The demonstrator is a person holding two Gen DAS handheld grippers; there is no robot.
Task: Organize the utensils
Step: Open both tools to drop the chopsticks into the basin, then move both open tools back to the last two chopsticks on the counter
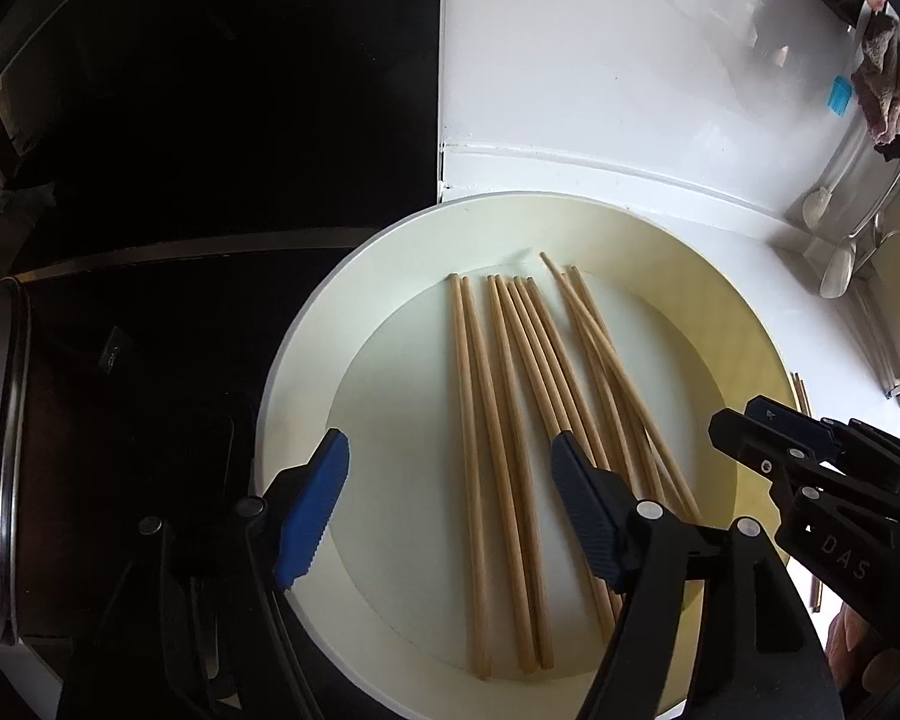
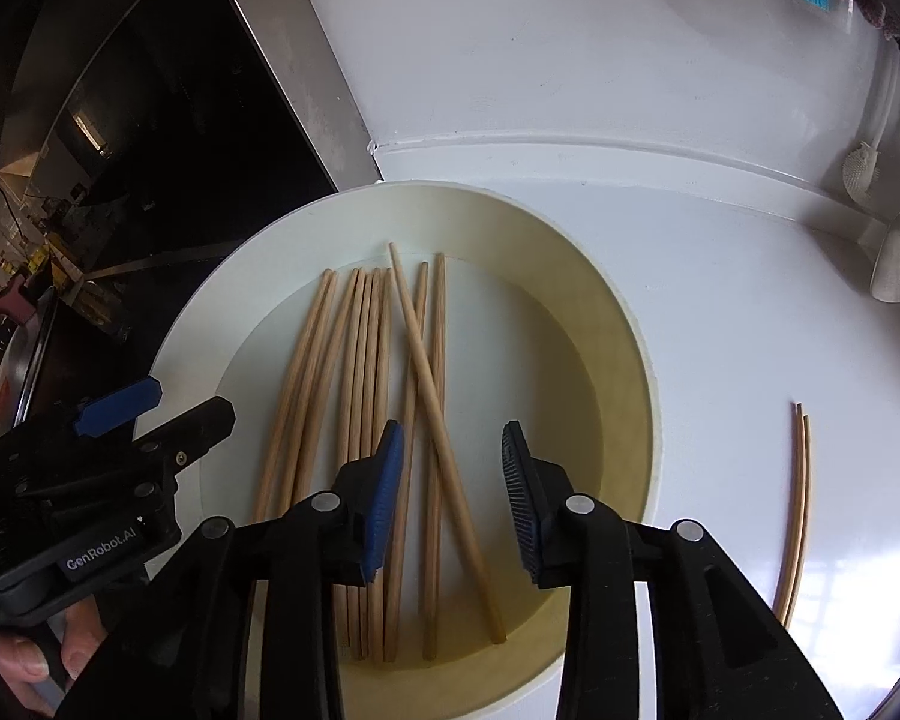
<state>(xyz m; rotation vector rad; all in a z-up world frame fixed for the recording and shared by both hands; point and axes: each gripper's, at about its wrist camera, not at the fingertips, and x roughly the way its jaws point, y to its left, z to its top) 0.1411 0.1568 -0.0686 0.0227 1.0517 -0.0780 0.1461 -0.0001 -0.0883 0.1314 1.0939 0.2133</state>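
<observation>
The chopsticks (image 2: 384, 420) lie loosely side by side in the round cream plate (image 2: 627, 372) on the white table (image 2: 720, 312), one crossing the rest toward five o'clock. Left tongs (image 1: 450, 468) stand spread wide above them, pinching nothing; right tongs (image 2: 453, 462) are parted too (less so). Two more chopsticks (image 2: 798, 498) lie on the table at three o'clock of the plate.

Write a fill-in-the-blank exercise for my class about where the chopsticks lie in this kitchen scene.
1. Most chopsticks lie in a round white ____.
2. One chopstick lies ____ two others.
3. A pair lies on the ____, right of the tray.
4. The right gripper fingers hold ____.

Missing words: tray; across; counter; nothing
</observation>
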